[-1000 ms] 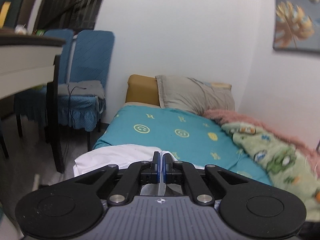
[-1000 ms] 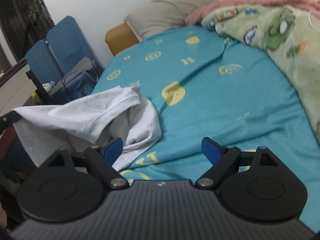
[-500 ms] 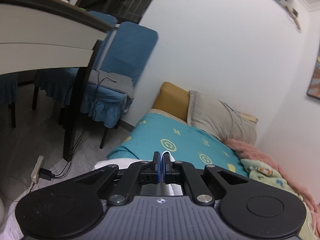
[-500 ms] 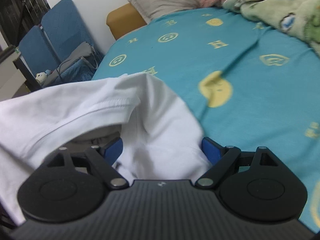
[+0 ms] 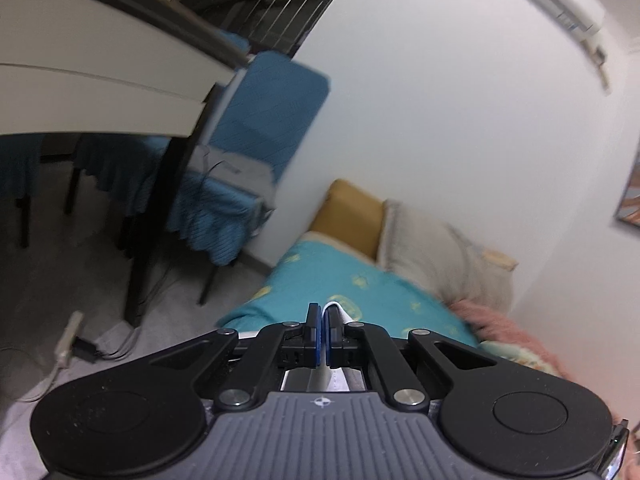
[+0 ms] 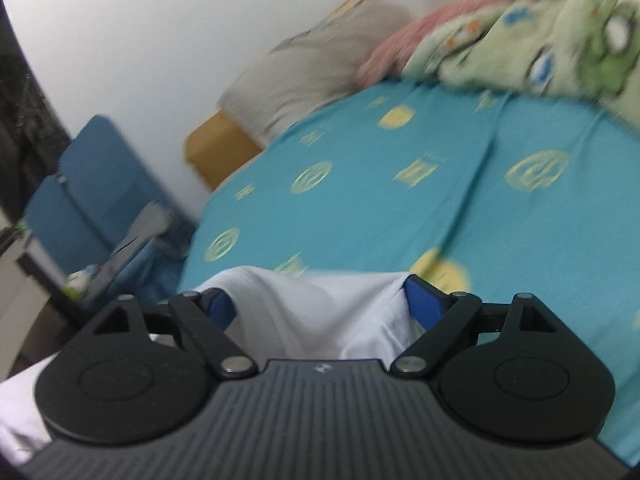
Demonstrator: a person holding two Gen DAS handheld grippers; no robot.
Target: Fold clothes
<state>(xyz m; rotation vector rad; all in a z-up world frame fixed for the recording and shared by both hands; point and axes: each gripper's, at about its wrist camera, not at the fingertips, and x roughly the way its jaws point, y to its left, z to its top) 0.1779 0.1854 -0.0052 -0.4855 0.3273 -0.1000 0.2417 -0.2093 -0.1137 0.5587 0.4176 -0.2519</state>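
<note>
A white garment hangs over the near edge of a bed with a teal patterned sheet. My left gripper is shut on an edge of the white garment, held up off the bed. My right gripper is open, and a fold of the garment lies between its blue pads. Most of the garment is hidden under both grippers.
A grey pillow and a mustard cushion lie at the head of the bed. A green cartoon blanket over a pink one lies along the wall side. Blue chairs and a table stand left of the bed.
My left gripper has lifted and tilted up with the garment edge in it. My right gripper has moved in onto the garment, so the cloth now lies between its open jaws.
</note>
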